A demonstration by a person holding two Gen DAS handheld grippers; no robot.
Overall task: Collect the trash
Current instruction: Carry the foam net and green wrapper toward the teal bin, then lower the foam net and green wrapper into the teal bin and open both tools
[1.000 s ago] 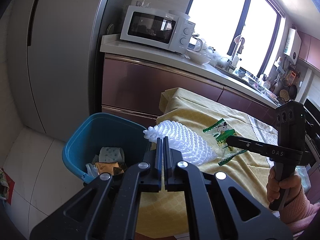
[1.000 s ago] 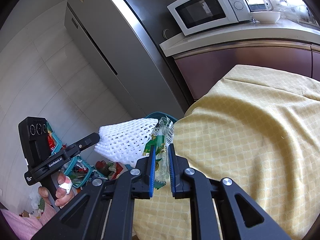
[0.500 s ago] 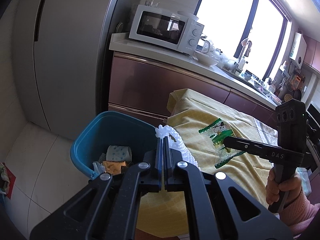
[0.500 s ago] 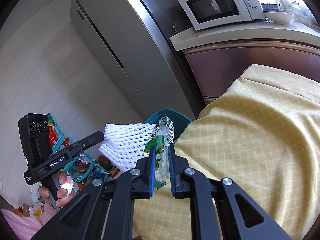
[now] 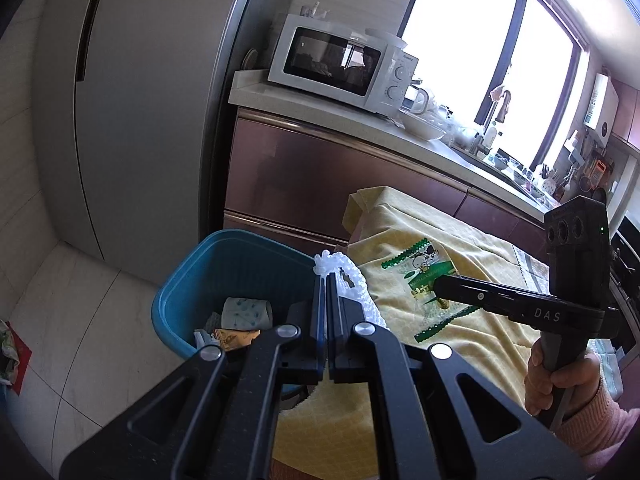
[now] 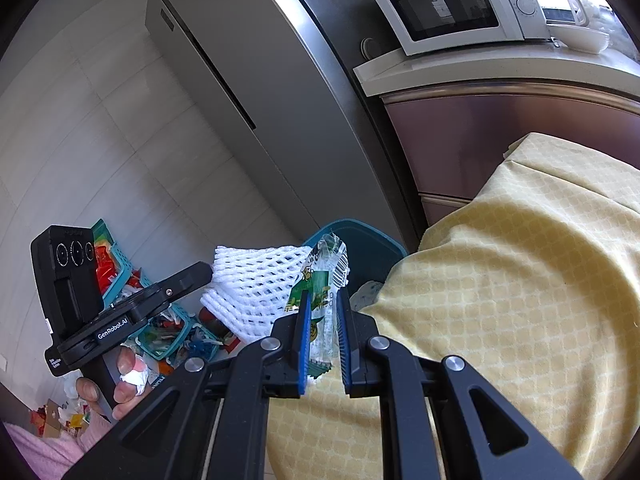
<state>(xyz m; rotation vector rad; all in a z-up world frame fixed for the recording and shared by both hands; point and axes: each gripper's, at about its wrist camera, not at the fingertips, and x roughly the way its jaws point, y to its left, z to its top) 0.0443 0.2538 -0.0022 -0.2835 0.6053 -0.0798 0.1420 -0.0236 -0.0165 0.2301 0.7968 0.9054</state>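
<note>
Left wrist view: white foam net [image 5: 352, 288], soft open mesh, is pinched between the closed blue pads of the left gripper [image 5: 325, 280], at the rim of the bin [image 5: 188, 280]. The bin is blue plastic with ribbed walls; crumpled paper and scraps are seen inside. In the right wrist view the net [image 6: 256, 280] is seen hanging from the left gripper [image 6: 200, 274] over the bin [image 6: 372, 240]. A glossy green-and-clear wrapper [image 6: 320, 292] with zigzag-cut ends is clamped upright between the pads of the right gripper [image 6: 323, 312], just beside the net, over the table edge. The table is covered by a yellow quilted cloth [image 6: 520, 280]. In the left wrist view the wrapper [image 5: 428, 276] is seen held above the cloth [image 5: 480, 344] by the right gripper [image 5: 438, 280].
</note>
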